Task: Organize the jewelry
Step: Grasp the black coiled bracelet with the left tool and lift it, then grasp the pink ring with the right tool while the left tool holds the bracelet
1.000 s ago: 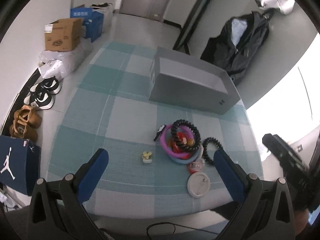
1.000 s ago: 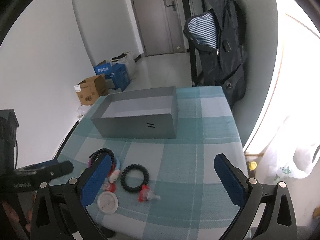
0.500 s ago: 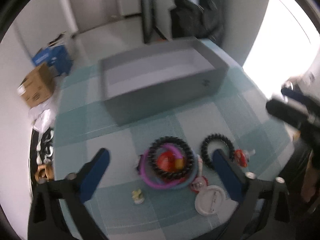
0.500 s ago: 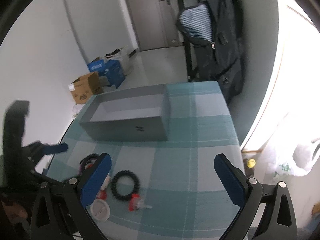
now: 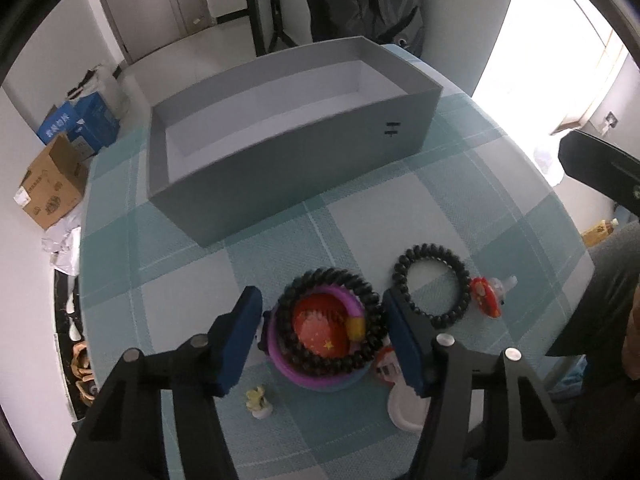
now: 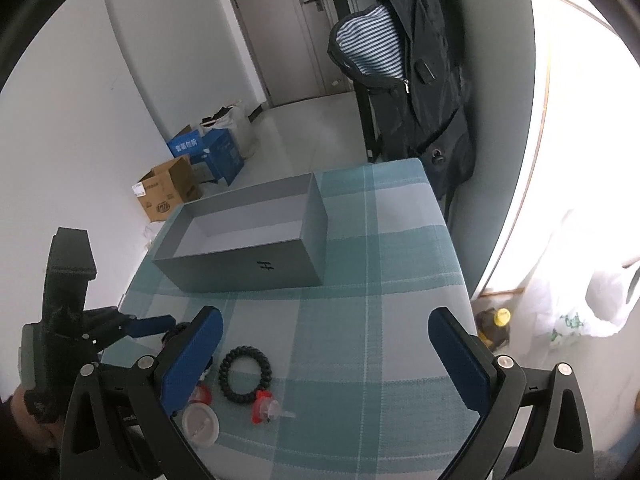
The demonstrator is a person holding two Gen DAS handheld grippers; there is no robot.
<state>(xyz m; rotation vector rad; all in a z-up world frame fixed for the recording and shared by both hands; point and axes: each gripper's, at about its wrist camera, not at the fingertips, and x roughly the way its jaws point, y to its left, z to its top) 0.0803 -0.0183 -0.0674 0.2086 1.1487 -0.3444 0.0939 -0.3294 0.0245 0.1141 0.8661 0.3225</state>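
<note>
On the checked tablecloth lies a pile of rings: a black coil bracelet on a purple ring, with a red disc inside. My left gripper points down over this pile with its jaws closing; the pile is between the blue pads, and a small gap shows on the left side. A black bead bracelet and a red clip lie to the right. The open grey box stands behind. My right gripper hangs wide open above the cloth, holding nothing.
A white round lid and a small yellow flower piece lie near the table's front edge. On the floor to the left stand a cardboard box and a blue box. A dark jacket hangs behind the table.
My left gripper has rolled and swung in over the ring pile, and its jaws have narrowed from wide open to just outside the pile. The right gripper has shifted slightly.
</note>
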